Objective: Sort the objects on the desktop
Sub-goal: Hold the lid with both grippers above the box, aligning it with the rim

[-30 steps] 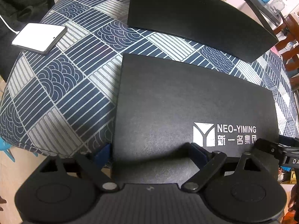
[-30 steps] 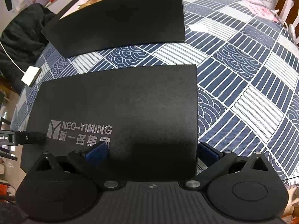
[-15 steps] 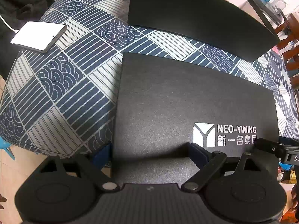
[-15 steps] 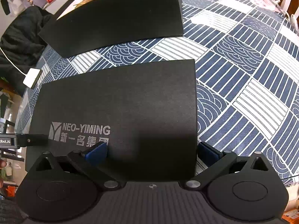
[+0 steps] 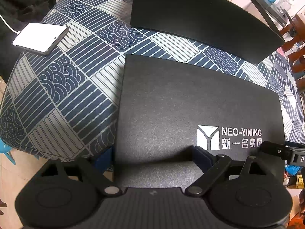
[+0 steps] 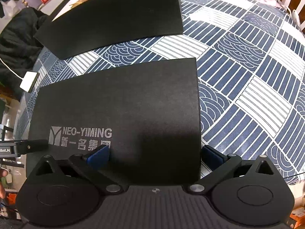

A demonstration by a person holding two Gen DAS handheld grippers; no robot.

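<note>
Your left gripper [image 5: 152,157] is sitting at the near left corner of the black logo folder [image 5: 190,110], its jaws spread wide: one blue pad [image 5: 104,157] is lying just off the folder's left edge, over the tablecloth [image 5: 63,87], and the other is resting above the folder's cover, just left of the silver NEO-YIMING logo [image 5: 228,137]. Whether either pad is touching the folder, you cannot tell from here.

Your right gripper [image 6: 154,157] is mirroring that at the folder's near right corner, jaws spread as well. Its left pad [image 6: 99,155] is hovering over the cover beside the logo, and its right pad is lying just past the folder's right edge.

The folder is lying flat on the patterned blue-and-white tablecloth, with its near edge hanging past the table's edge toward you. Beyond the folder, apart from it across a strip of cloth, a second plain black board [image 5: 200,17] is lying flat. Far to the folder's left, near the table's edge, a white phone [image 5: 40,38] is lying with a white cable running off it.
</note>
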